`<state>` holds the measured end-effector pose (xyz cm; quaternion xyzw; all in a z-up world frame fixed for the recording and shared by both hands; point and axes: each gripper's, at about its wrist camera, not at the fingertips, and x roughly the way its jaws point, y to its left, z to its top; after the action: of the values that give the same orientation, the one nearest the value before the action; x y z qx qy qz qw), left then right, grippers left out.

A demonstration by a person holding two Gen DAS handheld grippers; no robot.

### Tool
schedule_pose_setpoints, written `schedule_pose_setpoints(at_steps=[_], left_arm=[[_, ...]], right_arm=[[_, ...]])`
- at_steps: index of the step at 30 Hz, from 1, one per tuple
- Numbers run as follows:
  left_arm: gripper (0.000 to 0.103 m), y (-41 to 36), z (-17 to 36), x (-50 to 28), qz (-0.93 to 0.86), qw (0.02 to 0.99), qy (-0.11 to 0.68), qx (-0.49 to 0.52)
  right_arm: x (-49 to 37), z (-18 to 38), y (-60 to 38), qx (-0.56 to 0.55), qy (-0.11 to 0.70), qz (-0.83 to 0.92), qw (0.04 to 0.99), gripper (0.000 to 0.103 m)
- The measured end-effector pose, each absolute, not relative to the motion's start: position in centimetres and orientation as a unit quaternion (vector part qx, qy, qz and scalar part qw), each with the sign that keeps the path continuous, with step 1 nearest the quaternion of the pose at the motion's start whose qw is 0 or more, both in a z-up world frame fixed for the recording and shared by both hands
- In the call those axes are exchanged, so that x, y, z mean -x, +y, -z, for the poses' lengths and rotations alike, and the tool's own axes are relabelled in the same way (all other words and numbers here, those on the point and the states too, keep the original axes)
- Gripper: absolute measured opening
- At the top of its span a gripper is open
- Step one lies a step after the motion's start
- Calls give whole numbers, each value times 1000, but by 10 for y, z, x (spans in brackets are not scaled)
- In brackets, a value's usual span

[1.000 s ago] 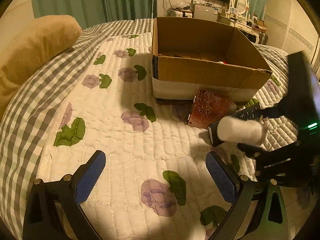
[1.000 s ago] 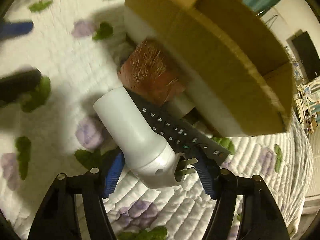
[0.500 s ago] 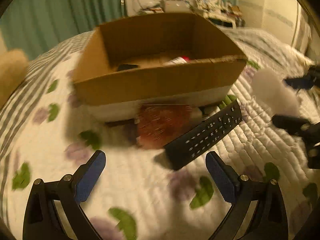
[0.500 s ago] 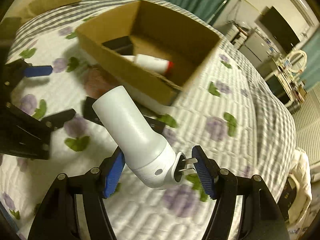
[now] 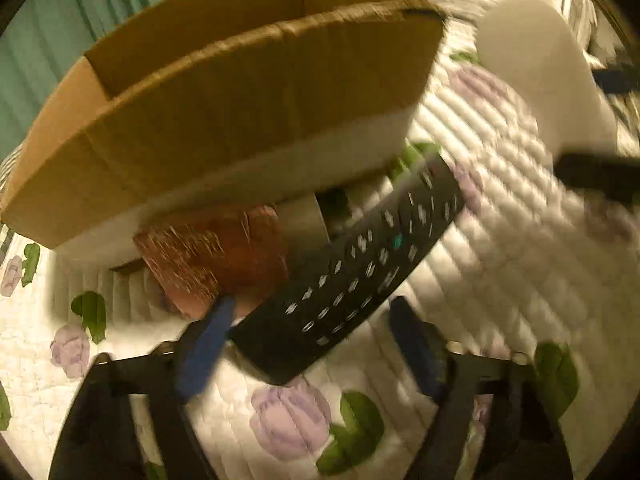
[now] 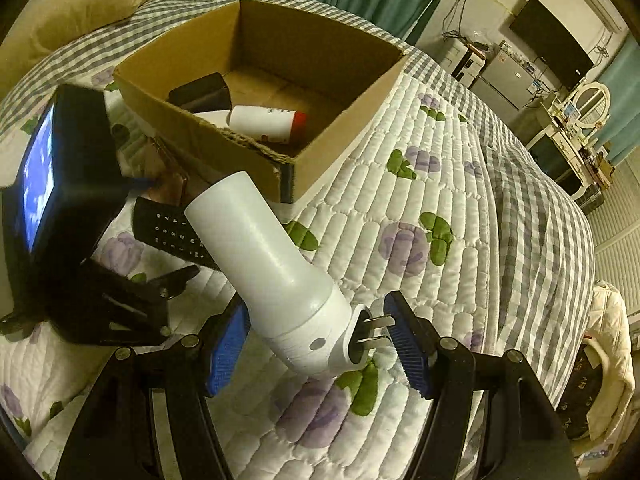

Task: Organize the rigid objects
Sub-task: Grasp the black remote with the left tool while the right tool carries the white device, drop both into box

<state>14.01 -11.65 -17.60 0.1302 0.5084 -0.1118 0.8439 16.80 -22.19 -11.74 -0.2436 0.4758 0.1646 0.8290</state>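
My right gripper (image 6: 316,344) is shut on a white cylindrical plug-in device (image 6: 272,272) with metal prongs, held above the quilt; it also shows in the left wrist view (image 5: 540,68). My left gripper (image 5: 308,344) is open, its fingers on either side of the near end of a black remote control (image 5: 352,280) lying on the bed; the remote also shows in the right wrist view (image 6: 168,232). A copper patterned box (image 5: 216,260) leans against the cardboard box (image 5: 240,100). In the cardboard box (image 6: 340,72) lie a white bottle with a red cap (image 6: 268,122) and a black item (image 6: 200,92).
The quilted floral bedspread (image 6: 440,200) covers the bed. A tan pillow (image 6: 80,4) lies at the far left. Furniture and a TV (image 6: 552,44) stand beyond the bed's right side.
My left gripper has moved forward and down to the remote, which now lies between its fingers. My right gripper, still holding the white device, has shifted slightly.
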Motion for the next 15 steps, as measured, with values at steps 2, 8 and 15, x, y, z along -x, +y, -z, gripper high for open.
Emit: schedule_pose_setpoints(at_steps=[2,8,15], left_arm=[[62,-117,176,-137,128,834,520,-130],[55,-125,169,-133,176,821,528,-127],[56,-158,171,-155,183,826,510,-154]], right_arm=[[-168,116,-224,238,474,-163,832,67],[-167,114,-232,226,473,-163,836,67],[-170,118,-240,218,481,-151,836,67]])
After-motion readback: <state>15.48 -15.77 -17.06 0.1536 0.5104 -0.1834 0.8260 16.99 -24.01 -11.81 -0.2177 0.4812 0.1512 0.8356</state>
